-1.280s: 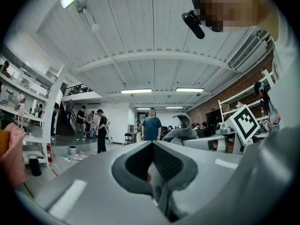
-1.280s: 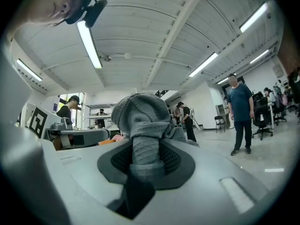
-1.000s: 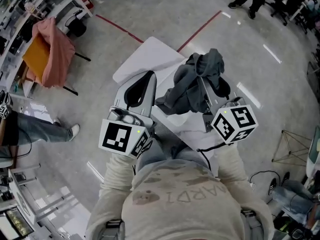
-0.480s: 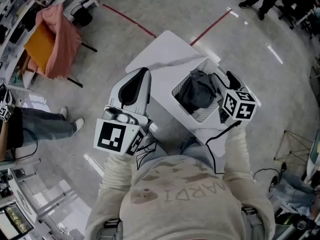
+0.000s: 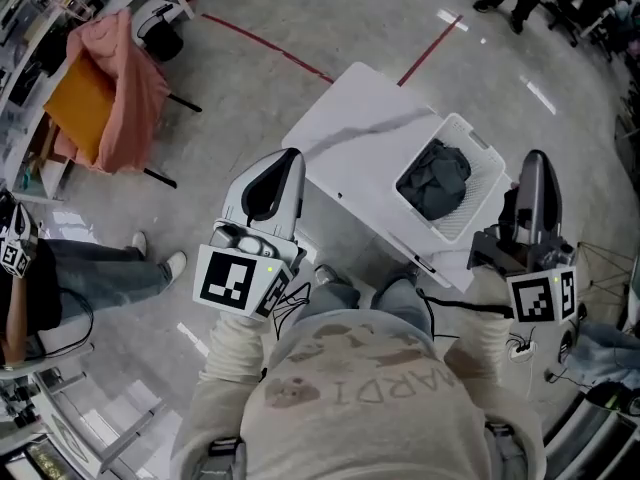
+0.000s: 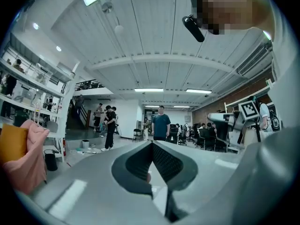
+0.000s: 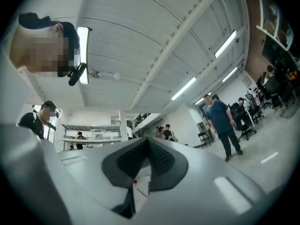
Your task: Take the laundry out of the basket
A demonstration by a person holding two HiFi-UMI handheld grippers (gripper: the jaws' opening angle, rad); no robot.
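The dark grey laundry (image 5: 436, 180) lies as a crumpled heap inside the white basket (image 5: 478, 211). The basket stands on the end of the white surface (image 5: 350, 123) that is on the person's right side. The left hand-held gripper (image 5: 289, 157) is held over the near left edge of the surface, well apart from the basket. In its own view its jaws are together at the tips with nothing between them (image 6: 152, 144), and behind them are the ceiling and the room. The right hand-held gripper (image 5: 535, 156) is just beside the basket on its right, not touching it, and its jaws are also closed on nothing (image 7: 147, 140). No laundry hangs from either gripper. On the floor at the far left a pink cloth (image 5: 125, 103) is draped over a stand, and a red line (image 5: 268, 45) runs across the grey floor beyond the surface.
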